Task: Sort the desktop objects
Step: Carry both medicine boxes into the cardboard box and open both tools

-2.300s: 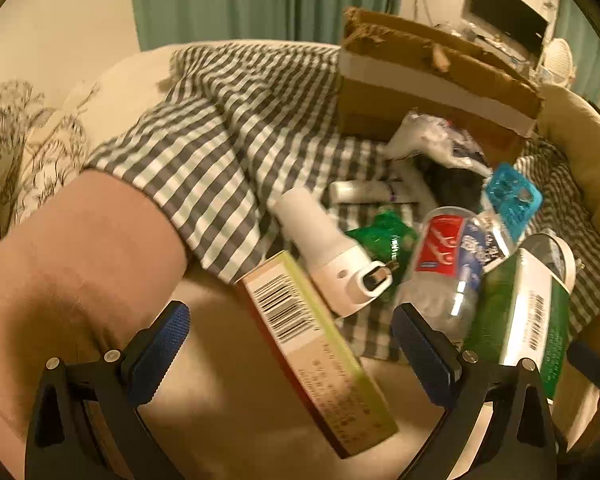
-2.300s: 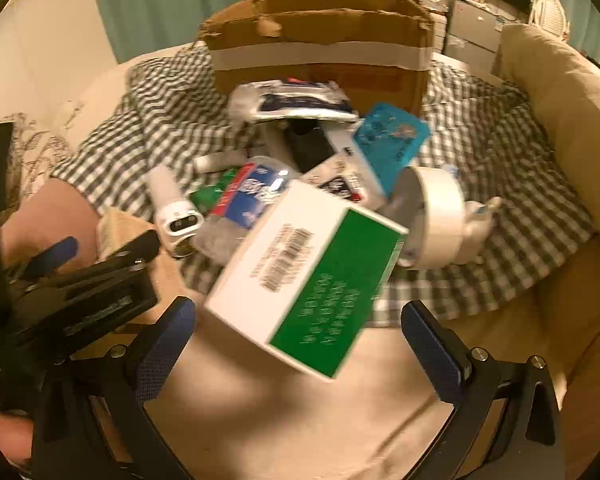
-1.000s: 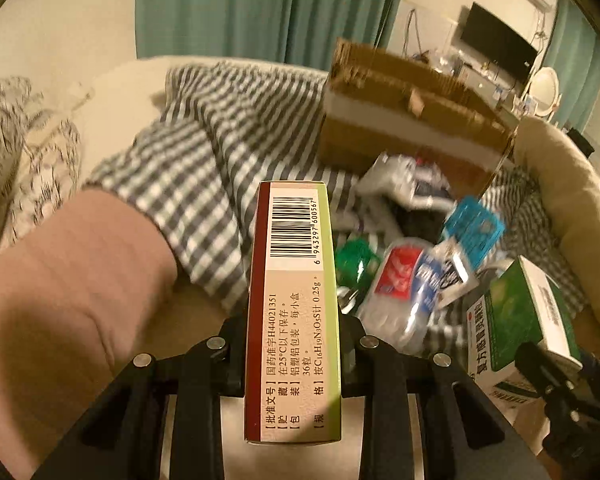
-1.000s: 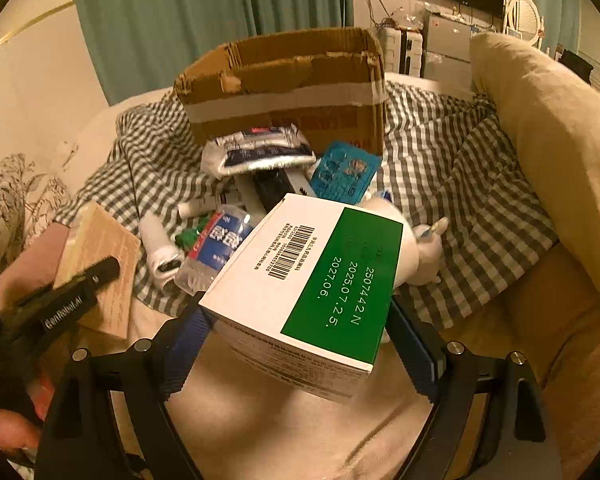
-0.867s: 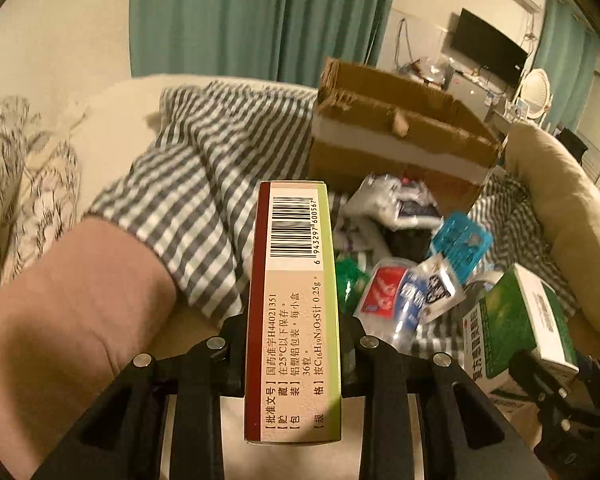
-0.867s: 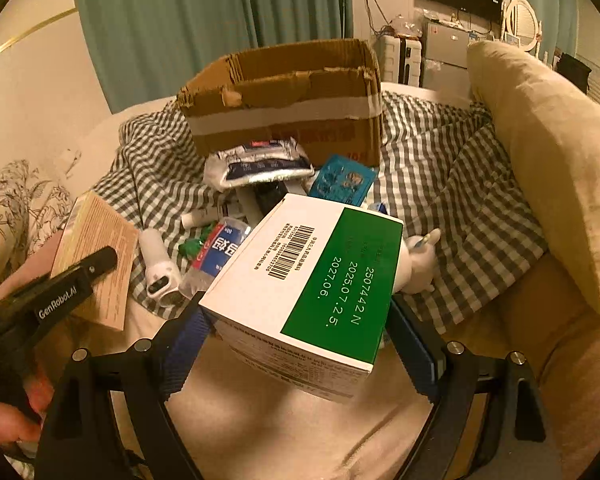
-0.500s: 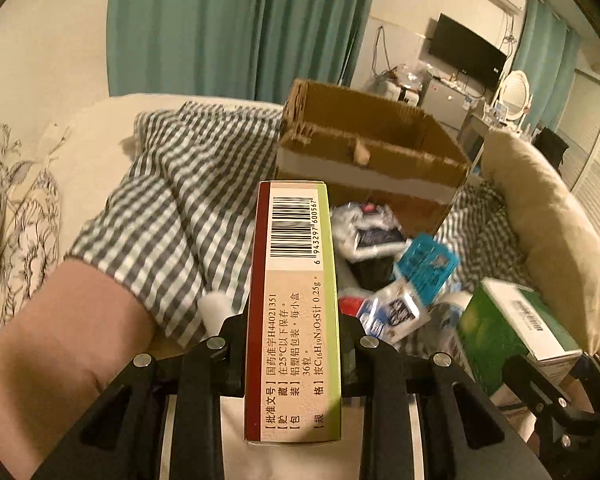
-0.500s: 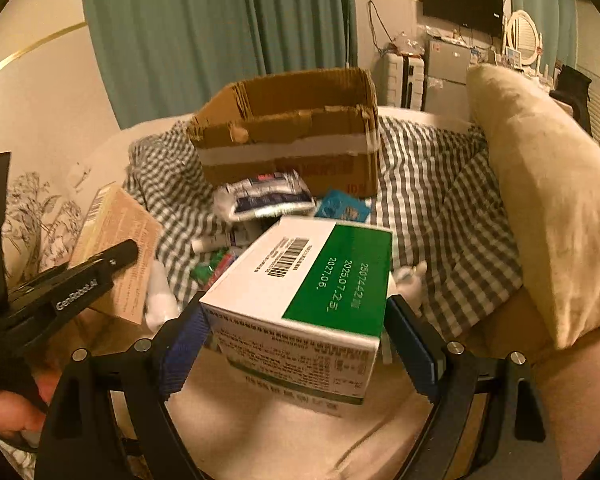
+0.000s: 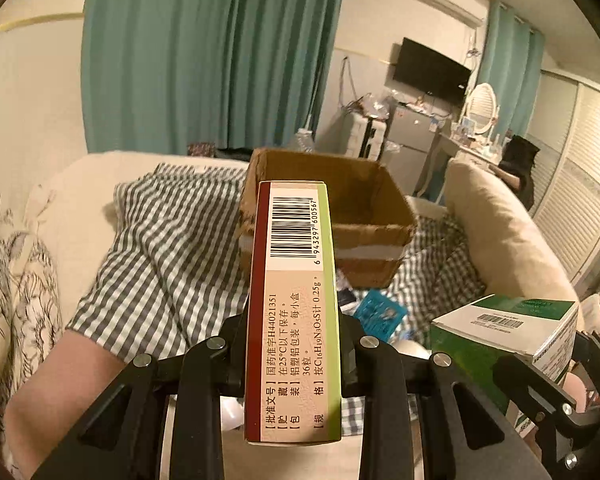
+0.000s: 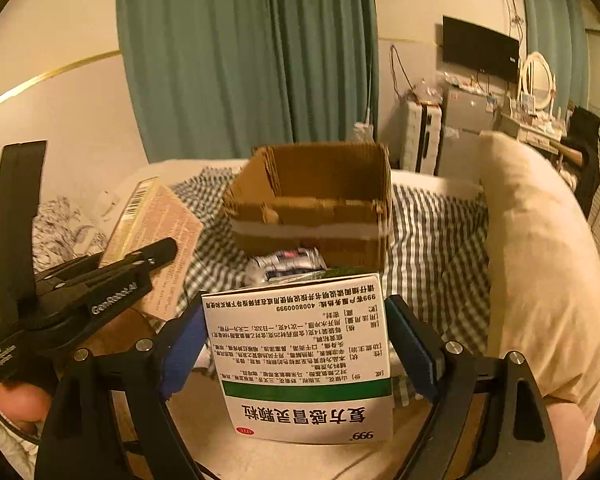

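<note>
My left gripper [image 9: 294,356] is shut on a slim medicine box with a red and green edge [image 9: 294,312], held in the air on its narrow side, barcode up. My right gripper [image 10: 296,344] is shut on a white and green medicine box [image 10: 300,352], also lifted. Both boxes hang in front of an open, empty-looking cardboard box [image 9: 332,216] [image 10: 312,204] on the checked cloth. The left gripper with its slim box also shows at the left of the right wrist view [image 10: 152,240]; the green box shows at the lower right of the left wrist view [image 9: 504,340].
Loose items lie on the checked cloth [image 9: 168,256] in front of the cardboard box: a blue blister pack [image 9: 380,312], a foil packet [image 10: 288,264]. A beige pillow [image 10: 540,264] lies to the right. A floral fabric [image 9: 4,264] lies at the left.
Both grippers closed on their boxes, lifted them off the pile and rose toward the cardboard box. The green box has tipped so its printed side faces the right wrist camera.
</note>
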`<state>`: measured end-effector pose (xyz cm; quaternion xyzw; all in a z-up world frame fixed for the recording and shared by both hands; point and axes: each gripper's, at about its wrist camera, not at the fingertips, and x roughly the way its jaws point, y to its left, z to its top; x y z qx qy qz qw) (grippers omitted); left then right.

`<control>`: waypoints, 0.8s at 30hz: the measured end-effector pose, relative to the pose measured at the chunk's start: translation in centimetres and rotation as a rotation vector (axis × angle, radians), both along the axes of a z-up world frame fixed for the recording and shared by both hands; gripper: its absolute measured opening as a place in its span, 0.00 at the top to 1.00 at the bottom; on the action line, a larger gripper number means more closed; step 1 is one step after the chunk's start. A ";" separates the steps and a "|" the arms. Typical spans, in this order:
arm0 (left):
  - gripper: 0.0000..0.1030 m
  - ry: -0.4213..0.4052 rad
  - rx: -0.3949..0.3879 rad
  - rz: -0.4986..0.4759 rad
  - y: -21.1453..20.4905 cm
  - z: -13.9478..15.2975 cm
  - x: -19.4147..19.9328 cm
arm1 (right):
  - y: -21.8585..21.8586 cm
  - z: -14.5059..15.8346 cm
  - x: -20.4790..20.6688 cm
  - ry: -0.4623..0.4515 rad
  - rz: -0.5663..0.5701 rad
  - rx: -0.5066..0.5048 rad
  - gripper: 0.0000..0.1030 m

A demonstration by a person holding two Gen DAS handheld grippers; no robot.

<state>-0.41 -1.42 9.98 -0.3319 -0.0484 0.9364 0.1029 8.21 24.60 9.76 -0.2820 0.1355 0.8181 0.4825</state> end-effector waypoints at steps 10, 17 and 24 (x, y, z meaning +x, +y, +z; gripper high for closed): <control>0.72 0.028 0.036 -0.010 -1.0 3.2 -1.9 | 0.4 3.9 0.2 0.016 0.035 0.017 0.17; 0.72 -0.070 0.135 -0.012 -1.9 3.0 -8.0 | 5.3 6.6 -1.6 0.019 0.055 -0.032 0.17; 0.72 -0.044 0.060 -0.047 -0.5 3.7 -15.7 | 14.1 8.5 -5.5 -0.079 0.092 -0.074 0.18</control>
